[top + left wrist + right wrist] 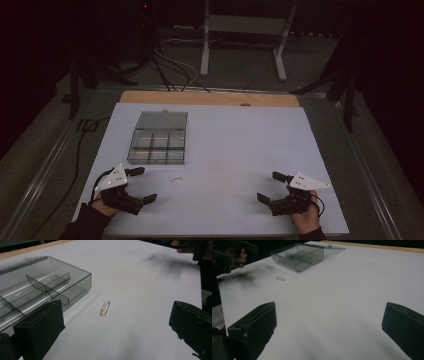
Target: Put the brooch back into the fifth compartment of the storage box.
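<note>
Left gripper [142, 185] and right gripper [272, 187]: jaws apart, empty. Small gold-coloured pin [105, 308] lies on white tabletop [240, 145] ahead of left jaws, beside smoky transparent plastic compartment box [45, 287], partly cut off.

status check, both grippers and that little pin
Left gripper open, right gripper open. Small gold pin lying loose beside clear smoky plastic compartment box. Nothing between.

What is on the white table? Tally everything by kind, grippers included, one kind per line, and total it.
Smoky clear compartment box, lid open: 1
Small gold hair clip lying on the table beside the box: 1
Handheld grippers, both open: 2, the left gripper and the right gripper
Total: 4
</note>
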Demonstrator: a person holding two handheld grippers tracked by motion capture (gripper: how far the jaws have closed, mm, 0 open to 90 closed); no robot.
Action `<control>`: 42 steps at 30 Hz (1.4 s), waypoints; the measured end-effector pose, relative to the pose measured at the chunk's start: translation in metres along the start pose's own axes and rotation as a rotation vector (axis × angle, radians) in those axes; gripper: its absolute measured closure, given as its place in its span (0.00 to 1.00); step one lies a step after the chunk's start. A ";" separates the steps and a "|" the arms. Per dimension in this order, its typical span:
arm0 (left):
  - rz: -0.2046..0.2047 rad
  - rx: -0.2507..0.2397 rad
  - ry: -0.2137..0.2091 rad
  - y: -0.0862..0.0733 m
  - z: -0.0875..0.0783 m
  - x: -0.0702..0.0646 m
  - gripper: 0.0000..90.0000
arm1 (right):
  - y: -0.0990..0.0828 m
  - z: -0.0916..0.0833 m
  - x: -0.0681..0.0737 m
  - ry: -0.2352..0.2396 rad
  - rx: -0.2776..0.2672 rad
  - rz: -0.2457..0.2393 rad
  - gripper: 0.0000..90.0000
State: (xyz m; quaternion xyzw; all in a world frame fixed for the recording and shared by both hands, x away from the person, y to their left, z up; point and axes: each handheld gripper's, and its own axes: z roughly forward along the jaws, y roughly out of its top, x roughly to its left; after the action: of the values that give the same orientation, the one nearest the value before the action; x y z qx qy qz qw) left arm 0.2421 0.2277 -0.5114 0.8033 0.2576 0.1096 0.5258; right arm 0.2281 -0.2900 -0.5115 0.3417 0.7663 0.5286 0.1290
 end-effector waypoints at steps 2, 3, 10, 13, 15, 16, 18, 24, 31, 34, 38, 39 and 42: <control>0.005 -0.001 0.000 0.002 0.000 0.000 0.01 | 0.000 0.000 0.000 0.000 0.000 0.001 0.00; 0.007 -0.004 -0.008 0.007 0.000 0.000 0.01 | 0.000 0.000 0.000 -0.002 0.004 0.000 0.00; 0.011 -0.031 -0.014 0.019 0.002 0.001 0.01 | 0.000 0.001 0.001 0.002 0.005 -0.001 0.00; -0.005 -0.042 -0.012 0.024 0.004 0.002 0.01 | 0.000 0.001 0.001 0.004 0.003 -0.001 0.00; -0.001 -0.037 -0.013 0.026 0.006 0.002 0.01 | 0.000 0.001 0.001 0.003 0.004 -0.005 0.00; 0.001 -0.037 -0.015 0.028 0.007 0.002 0.01 | 0.000 0.001 0.001 0.004 0.003 -0.002 0.00; 0.000 -0.035 -0.020 0.031 0.010 0.002 0.01 | 0.000 0.000 0.001 0.003 0.001 0.001 0.00; 0.008 -0.025 -0.025 0.039 0.021 0.003 0.01 | 0.000 0.000 0.001 0.006 0.001 0.003 0.00; 0.006 -0.030 -0.005 0.045 0.034 0.003 0.01 | 0.000 0.000 0.001 0.009 -0.001 0.004 0.00; 0.005 -0.020 -0.013 0.044 0.040 0.004 0.01 | 0.000 0.000 0.000 0.011 -0.002 0.008 0.00; 0.007 -0.007 -0.025 0.043 0.047 0.003 0.01 | 0.000 0.000 0.000 0.012 -0.002 0.006 0.00; 0.001 -0.004 -0.028 0.043 0.049 0.004 0.01 | 0.000 0.000 0.000 0.013 -0.003 0.009 0.00; -0.012 0.003 -0.028 0.043 0.052 0.004 0.01 | 0.000 0.000 0.000 0.012 -0.001 0.009 0.00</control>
State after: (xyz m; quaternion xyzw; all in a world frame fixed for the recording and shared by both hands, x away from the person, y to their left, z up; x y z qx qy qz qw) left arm 0.2816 0.1757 -0.4950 0.8041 0.2550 0.0947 0.5286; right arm 0.2279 -0.2900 -0.5113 0.3420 0.7653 0.5314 0.1221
